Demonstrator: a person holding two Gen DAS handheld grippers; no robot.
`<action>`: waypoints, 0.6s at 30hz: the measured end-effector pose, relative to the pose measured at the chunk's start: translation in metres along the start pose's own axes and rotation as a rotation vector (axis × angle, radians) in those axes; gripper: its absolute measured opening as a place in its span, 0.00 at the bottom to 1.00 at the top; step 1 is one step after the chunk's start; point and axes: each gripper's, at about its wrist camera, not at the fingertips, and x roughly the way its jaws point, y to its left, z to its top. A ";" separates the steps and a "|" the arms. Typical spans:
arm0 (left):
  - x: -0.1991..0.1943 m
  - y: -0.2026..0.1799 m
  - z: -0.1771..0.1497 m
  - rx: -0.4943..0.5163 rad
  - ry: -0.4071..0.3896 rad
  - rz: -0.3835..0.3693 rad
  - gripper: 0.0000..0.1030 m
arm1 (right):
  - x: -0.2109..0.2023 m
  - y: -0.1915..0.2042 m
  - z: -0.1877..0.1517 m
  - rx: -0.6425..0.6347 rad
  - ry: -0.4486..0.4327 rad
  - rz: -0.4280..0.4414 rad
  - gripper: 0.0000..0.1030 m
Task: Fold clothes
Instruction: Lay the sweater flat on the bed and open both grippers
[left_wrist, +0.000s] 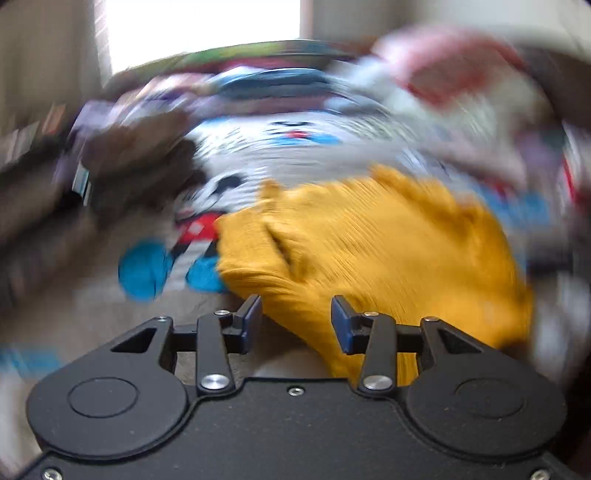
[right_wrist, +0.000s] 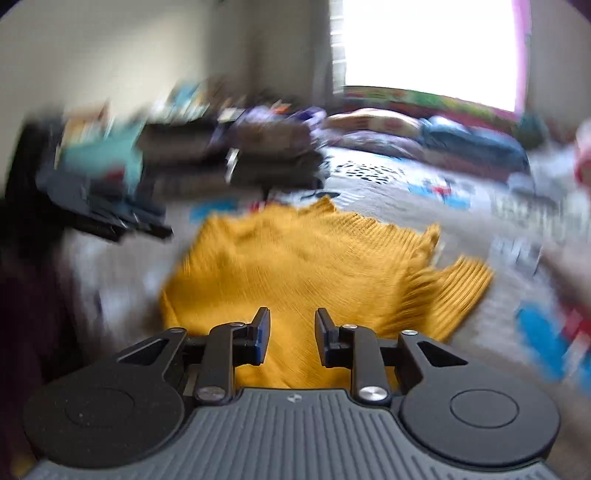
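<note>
A mustard-yellow ribbed knit garment (left_wrist: 388, 243) lies spread on a patterned bedspread (left_wrist: 258, 162); it also shows in the right wrist view (right_wrist: 303, 258). My left gripper (left_wrist: 296, 321) is open and empty, at the garment's near edge. My right gripper (right_wrist: 291, 334) is open and empty, above the garment's near part. Both views are blurred by motion.
A pile of mixed clothes (left_wrist: 443, 85) lies at the back right in the left wrist view. Dark folded clothes (right_wrist: 110, 206) and a brown stack (right_wrist: 273, 147) lie at the left. Pillows (right_wrist: 424, 129) and a bright window (right_wrist: 424, 48) are at the back.
</note>
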 end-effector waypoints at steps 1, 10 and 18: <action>0.007 0.014 0.002 -0.129 0.003 -0.036 0.38 | 0.007 -0.004 -0.005 0.078 -0.019 0.009 0.29; 0.064 0.066 -0.014 -0.664 -0.015 -0.157 0.38 | 0.040 -0.030 -0.053 0.331 0.014 0.066 0.33; 0.054 -0.016 0.033 -0.146 -0.135 0.053 0.18 | 0.051 -0.051 -0.062 0.421 -0.032 0.155 0.32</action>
